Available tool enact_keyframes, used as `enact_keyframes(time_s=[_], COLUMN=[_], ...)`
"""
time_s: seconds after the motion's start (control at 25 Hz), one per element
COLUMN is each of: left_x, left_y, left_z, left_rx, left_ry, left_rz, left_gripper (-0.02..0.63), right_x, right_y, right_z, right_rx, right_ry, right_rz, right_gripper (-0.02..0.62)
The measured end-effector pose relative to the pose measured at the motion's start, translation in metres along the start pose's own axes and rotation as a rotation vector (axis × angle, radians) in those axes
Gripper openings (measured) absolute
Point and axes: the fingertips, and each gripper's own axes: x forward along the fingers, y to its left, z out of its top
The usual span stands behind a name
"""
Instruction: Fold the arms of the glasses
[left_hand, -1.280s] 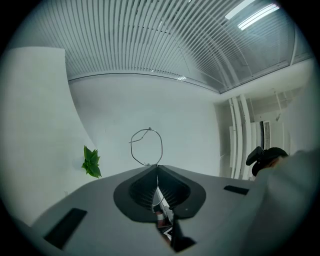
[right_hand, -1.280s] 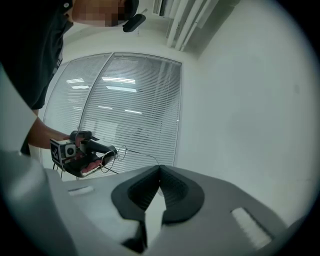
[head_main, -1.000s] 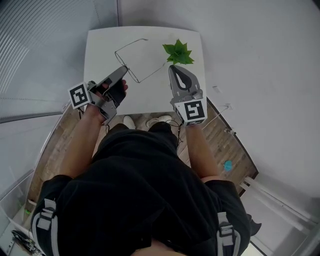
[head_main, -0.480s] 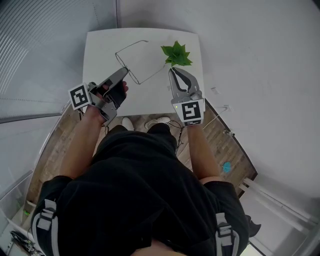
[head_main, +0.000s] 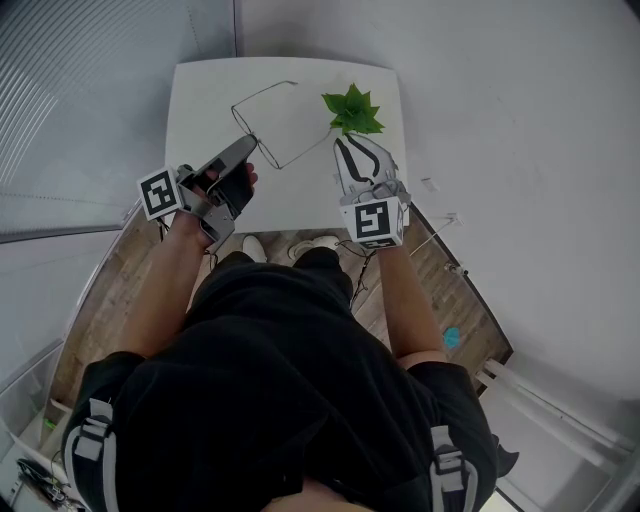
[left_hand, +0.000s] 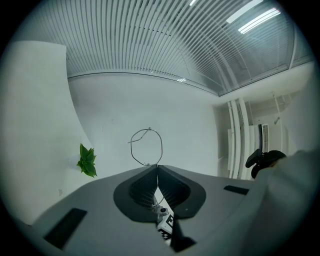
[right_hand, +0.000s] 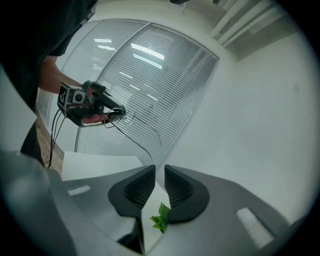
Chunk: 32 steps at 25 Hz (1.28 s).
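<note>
Head view: the left gripper (head_main: 248, 142) has its fingers closed on one corner of the glasses (head_main: 304, 147), a thin wire frame that spreads out beyond the fingertips above the white table (head_main: 200, 100). The right gripper (head_main: 352, 143) is beside the frame's other side, and its fingertips are just short of a small green plant (head_main: 353, 109). The wire runs from the left fingers across to a point close to the right ones.

Left gripper view: the two fingers meet tip to tip and pinch the wire. One round lens loop of the glasses (left_hand: 162, 146) stands straight out past the tips. The plant (left_hand: 87, 161) is well off to the fingers' left.

Right gripper view: the fingers of the right gripper (right_hand: 159, 172) are a narrow gap apart and opening, and the pads press on nothing. One long arm of the glasses (right_hand: 135, 145) comes down from the left gripper (right_hand: 120, 112) and ends at the tip of the left-hand finger — whether it touches that tip cannot be told. The plant (right_hand: 160, 219) shows through the gap, below and beyond the fingers, and the table's edge (right_hand: 100, 162) lies to their left.
</note>
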Motion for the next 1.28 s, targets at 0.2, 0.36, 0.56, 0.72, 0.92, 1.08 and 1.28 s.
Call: enact_keyframes(time_s=[0.2, 0.36, 0.56, 0.72, 0.92, 1.08, 1.28], left_x=[0.001, 0.001, 0.001, 0.002, 0.003, 0.004, 0.001], left_y=[-0.003, -0.003, -0.004, -0.004, -0.006, -0.004, -0.002], left_z=[0.000, 0.000, 0.000, 0.000, -0.002, -0.003, -0.002], left_rx=[-0.005, -0.008, -0.015, -0.020, -0.025, -0.034, -0.039], left_ry=[-0.001, 0.002, 0.001, 0.002, 0.010, 0.012, 0.015], left_rz=[-0.008, -0.012, -0.015, -0.019, -0.023, -0.024, -0.019], left_gripper=[0.011, 0.011, 0.011, 0.011, 0.011, 0.011, 0.011], right_x=[0.007, 0.011, 0.015, 0.017, 0.017, 0.019, 0.020], right_y=[0.004, 0.006, 0.009, 0.010, 0.010, 0.008, 0.008], right_z=[-0.003, -0.005, -0.008, -0.010, -0.007, -0.007, -0.004], right_rx=[-0.106, -0.207, -0.317, -0.360, -0.400, -0.428, -0.453], right_ry=[0.039, 0.069, 0.103, 0.115, 0.119, 0.124, 0.127], right_rz=[0.010, -0.007, -0.024, -0.033, -0.046, -0.059, -0.062], right_gripper=[0.078, 0.078, 0.078, 0.075, 0.061, 0.043, 0.040])
